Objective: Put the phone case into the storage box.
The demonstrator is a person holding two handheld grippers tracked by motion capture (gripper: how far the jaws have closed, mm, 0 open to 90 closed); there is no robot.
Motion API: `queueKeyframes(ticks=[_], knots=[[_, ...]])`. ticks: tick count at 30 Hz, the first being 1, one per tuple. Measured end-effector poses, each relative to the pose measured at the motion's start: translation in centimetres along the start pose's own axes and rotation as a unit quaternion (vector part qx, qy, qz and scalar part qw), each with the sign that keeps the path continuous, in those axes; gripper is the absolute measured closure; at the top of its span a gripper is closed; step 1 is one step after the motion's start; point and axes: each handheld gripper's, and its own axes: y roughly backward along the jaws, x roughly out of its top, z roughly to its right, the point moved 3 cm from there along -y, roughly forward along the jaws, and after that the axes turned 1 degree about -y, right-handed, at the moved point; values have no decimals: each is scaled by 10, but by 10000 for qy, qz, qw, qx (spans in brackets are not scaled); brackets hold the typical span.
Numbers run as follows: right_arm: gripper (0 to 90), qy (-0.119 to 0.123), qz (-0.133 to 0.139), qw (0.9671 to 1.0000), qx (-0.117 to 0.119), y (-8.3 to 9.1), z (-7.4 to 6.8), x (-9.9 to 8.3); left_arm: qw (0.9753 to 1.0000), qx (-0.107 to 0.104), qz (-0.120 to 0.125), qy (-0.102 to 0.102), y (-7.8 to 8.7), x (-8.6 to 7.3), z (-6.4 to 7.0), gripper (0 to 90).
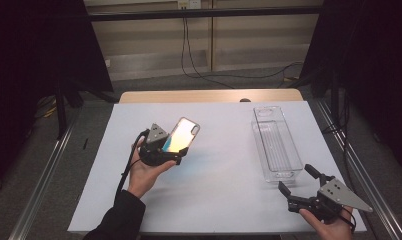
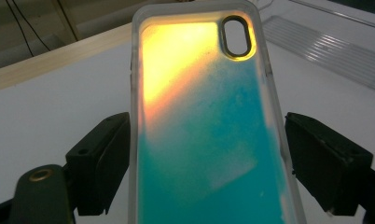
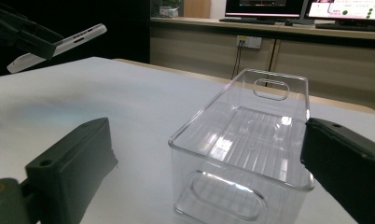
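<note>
One clear plastic bin (image 1: 275,144) sits empty on your worktop (image 1: 224,200). Your left claw (image 1: 175,150) grips the phone case (image 1: 182,135) raised; its lower end is cut off. Your right claw (image 1: 298,181) gapes, holding nothing.

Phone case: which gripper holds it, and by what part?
The left gripper holds the phone case by its two long side edges, near the end away from the camera cutout. The right gripper is open, holding nothing.

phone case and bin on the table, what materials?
Iridescent phone case: likely glossy plastic, translucent whitish rim, colour shifting yellow to teal. Clear rectangular bin: probably rigid transparent plastic or acrylic; table visible through its walls, glare on the ribbed bottom.
</note>
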Motion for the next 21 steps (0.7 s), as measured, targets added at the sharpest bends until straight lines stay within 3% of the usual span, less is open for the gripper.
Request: queueKeyframes(ticks=[4, 6, 9, 17, 21], knots=[[36, -55, 173, 9998, -76, 2, -4, 5, 9999, -19, 96, -87, 6, 1, 9, 169], [68, -209, 229, 9995, 6, 2, -7, 7, 9999, -24, 116, -101, 7, 1, 11, 169], [72, -212, 226, 9995, 25, 1, -10, 6, 9996, -53, 196, -171, 7, 2, 18, 169], [43, -101, 168, 9998, -99, -2, -10, 13, 9993, -79, 295, -219, 6, 6, 28, 169], [47, -6, 114, 9999, -36, -6, -13, 14, 9990, -102, 343, -272, 8, 8, 34, 169]])
